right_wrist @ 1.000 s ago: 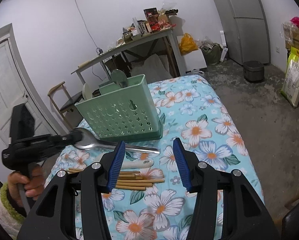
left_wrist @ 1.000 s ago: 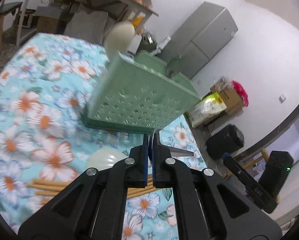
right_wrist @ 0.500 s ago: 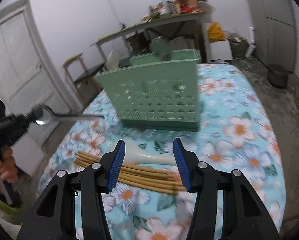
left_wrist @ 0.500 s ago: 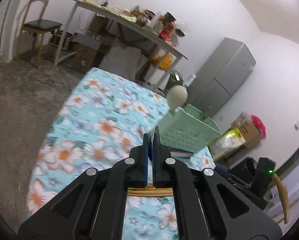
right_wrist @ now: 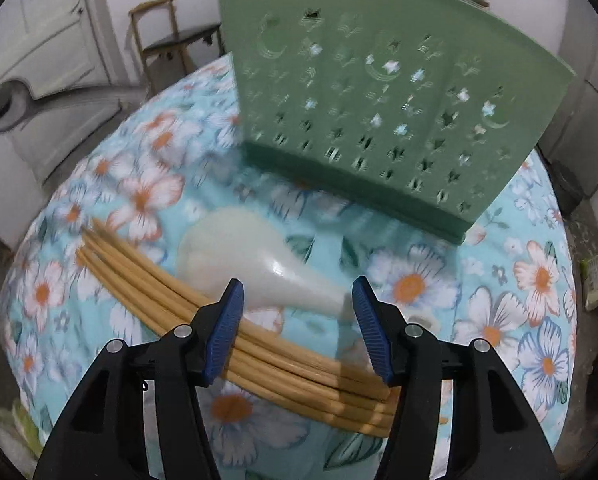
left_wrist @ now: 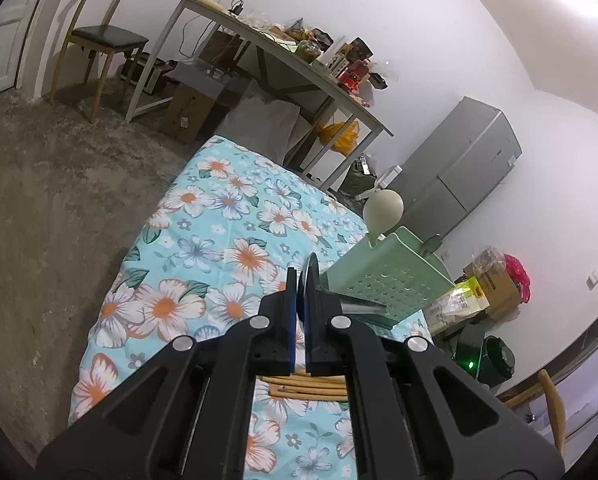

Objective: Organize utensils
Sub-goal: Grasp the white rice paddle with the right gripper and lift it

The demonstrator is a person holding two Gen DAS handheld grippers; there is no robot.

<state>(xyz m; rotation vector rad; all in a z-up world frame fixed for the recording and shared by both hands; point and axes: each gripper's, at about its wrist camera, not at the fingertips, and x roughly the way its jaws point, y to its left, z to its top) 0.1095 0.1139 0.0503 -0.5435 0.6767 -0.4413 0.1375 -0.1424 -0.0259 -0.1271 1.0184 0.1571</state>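
Observation:
My left gripper [left_wrist: 301, 280] is shut on a metal spoon [left_wrist: 313, 276], whose bowl shows edge-on between the pads and whose handle sticks out to the right. Beyond it stands the green perforated utensil holder [left_wrist: 391, 276] with a white spoon [left_wrist: 383, 212] upright inside. In the right wrist view, my right gripper [right_wrist: 299, 292] hovers low over a white ceramic spoon [right_wrist: 251, 256] and a bundle of wooden chopsticks [right_wrist: 219, 320] lying on the floral cloth. Its jaws are opening; the spoon's handle runs between them, untouched. The holder [right_wrist: 379, 100] stands just behind.
The floral tablecloth [left_wrist: 203, 248] ends at edges on the left and near side, with bare floor below. A wooden chair [left_wrist: 99, 36], a cluttered desk [left_wrist: 283, 60], a grey cabinet [left_wrist: 459, 168] and boxes [left_wrist: 495, 292] ring the room. A white door [right_wrist: 39, 52] is at left.
My left gripper swung left, away from the holder, still gripping the metal spoon. My right gripper tilted down and dropped close over the white spoon and chopsticks, its jaws spreading wider.

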